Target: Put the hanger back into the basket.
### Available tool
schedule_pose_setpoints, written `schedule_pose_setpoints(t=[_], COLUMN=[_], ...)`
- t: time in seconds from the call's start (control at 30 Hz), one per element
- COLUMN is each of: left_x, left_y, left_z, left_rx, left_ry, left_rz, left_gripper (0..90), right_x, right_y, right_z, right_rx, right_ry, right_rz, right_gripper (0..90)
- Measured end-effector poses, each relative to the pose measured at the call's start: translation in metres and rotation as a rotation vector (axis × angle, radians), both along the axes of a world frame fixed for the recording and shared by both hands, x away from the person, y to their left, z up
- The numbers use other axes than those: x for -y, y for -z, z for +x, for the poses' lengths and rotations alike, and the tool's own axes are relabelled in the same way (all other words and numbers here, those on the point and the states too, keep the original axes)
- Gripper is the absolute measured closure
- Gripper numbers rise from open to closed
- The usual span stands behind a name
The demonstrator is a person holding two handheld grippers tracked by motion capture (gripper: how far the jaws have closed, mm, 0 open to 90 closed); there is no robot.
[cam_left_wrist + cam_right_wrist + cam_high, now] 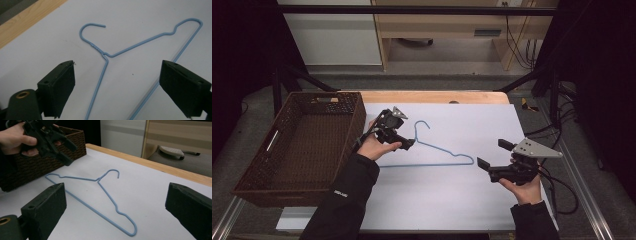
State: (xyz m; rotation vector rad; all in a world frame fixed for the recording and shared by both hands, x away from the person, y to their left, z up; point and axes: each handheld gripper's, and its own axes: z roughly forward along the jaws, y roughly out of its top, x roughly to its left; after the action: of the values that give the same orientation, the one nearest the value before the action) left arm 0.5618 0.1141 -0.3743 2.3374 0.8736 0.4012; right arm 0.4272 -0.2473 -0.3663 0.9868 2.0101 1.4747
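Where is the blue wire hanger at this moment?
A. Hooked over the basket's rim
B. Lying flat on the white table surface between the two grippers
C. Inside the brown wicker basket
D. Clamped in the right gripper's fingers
B: the blue wire hanger lies flat on the white table surface, with both grippers open and apart from it.

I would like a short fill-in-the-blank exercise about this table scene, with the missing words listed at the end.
1. The thin wire hanger lying on the white sheet is ____ in colour.
2. The dark woven basket stands at the ____ edge of the table in the high view.
3. The jaws of the left tongs and the right tongs are both ____.
4. The hanger lies ____ on the sheet.

Missing words: blue; left; open; flat
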Motion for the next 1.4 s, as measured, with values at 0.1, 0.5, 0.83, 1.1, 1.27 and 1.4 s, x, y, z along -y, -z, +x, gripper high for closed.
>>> schedule_pose_setpoints(t=[0.1,0.5,0.83,1.1,1.27,1.4], left_x=[0.004,0.000,-0.001,-0.005,-0.007,-0.010], left_y=[0.008,0.042,0.065,0.074,0.078,0.079], left_z=[0.007,0.031,0.039,0.042,0.043,0.044], left_rx=[-0.015,-0.106,-0.146,-0.160,-0.162,-0.164], left_ry=[-0.005,-0.016,-0.013,-0.024,-0.037,-0.051], left_rz=[0.015,0.092,0.089,0.118,0.123,0.102], left_gripper=[15.9,27.5,37.5,45.8,53.7,57.6], right_x=[-0.001,-0.004,-0.005,-0.005,-0.006,-0.006], right_y=[0.001,0.003,0.005,0.006,0.006,0.006], right_z=[0.000,0.002,0.004,0.004,0.004,0.004], right_rx=[-0.006,-0.014,-0.018,-0.023,-0.025,-0.026], right_ry=[-0.003,-0.012,-0.015,-0.015,-0.017,-0.015], right_rz=[-0.001,-0.014,-0.021,-0.025,-0.029,-0.029], right_gripper=[4.0,3.9,3.9,3.9,3.9,3.9])
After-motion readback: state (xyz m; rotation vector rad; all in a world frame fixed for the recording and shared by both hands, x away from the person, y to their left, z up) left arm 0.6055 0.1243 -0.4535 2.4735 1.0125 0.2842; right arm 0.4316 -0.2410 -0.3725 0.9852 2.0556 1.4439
